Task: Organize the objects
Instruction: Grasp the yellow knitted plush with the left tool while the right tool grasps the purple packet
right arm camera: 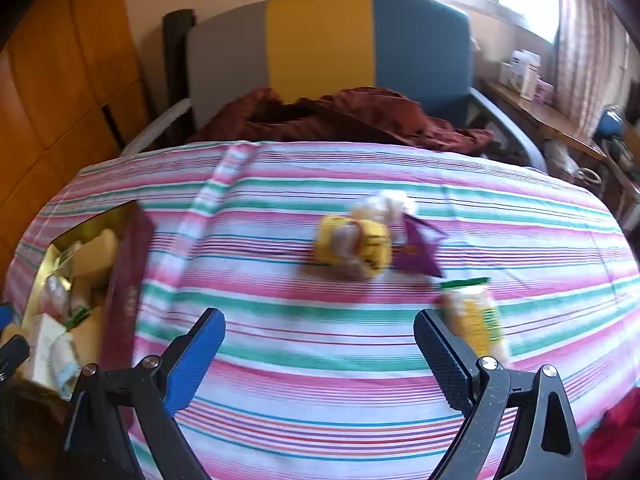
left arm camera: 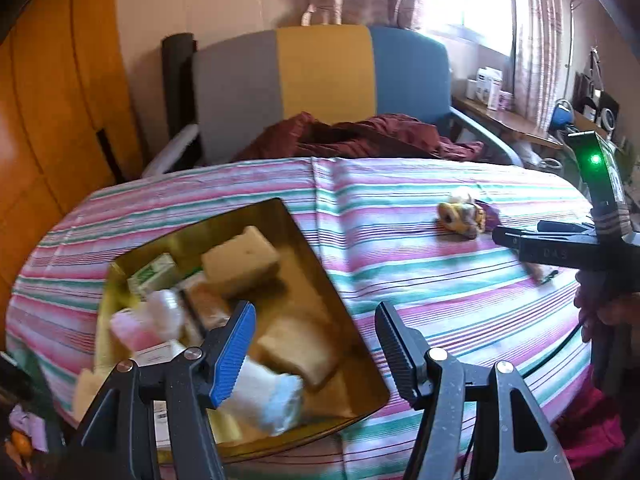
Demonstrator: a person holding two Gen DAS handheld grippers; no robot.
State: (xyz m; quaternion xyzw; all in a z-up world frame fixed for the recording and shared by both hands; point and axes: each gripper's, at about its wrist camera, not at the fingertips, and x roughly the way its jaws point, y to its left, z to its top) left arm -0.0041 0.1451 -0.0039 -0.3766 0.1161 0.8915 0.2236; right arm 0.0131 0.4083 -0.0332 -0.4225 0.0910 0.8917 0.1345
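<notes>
The left tongs (left arm camera: 316, 344) are black speckled plastic with silver screw heads at the pivots — one ribbed pad blue, the other black. The right tongs (right arm camera: 320, 356) match: a blue textured pad and a black one, silver screws. From the left wrist view, the right unit's black body bears a green light, faint lettering and a black cable.

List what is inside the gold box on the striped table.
The gold box holds pale yellow blocks, a green-and-white carton and pink and white packets. The left gripper hides the near items; lower layers are covered.
</notes>
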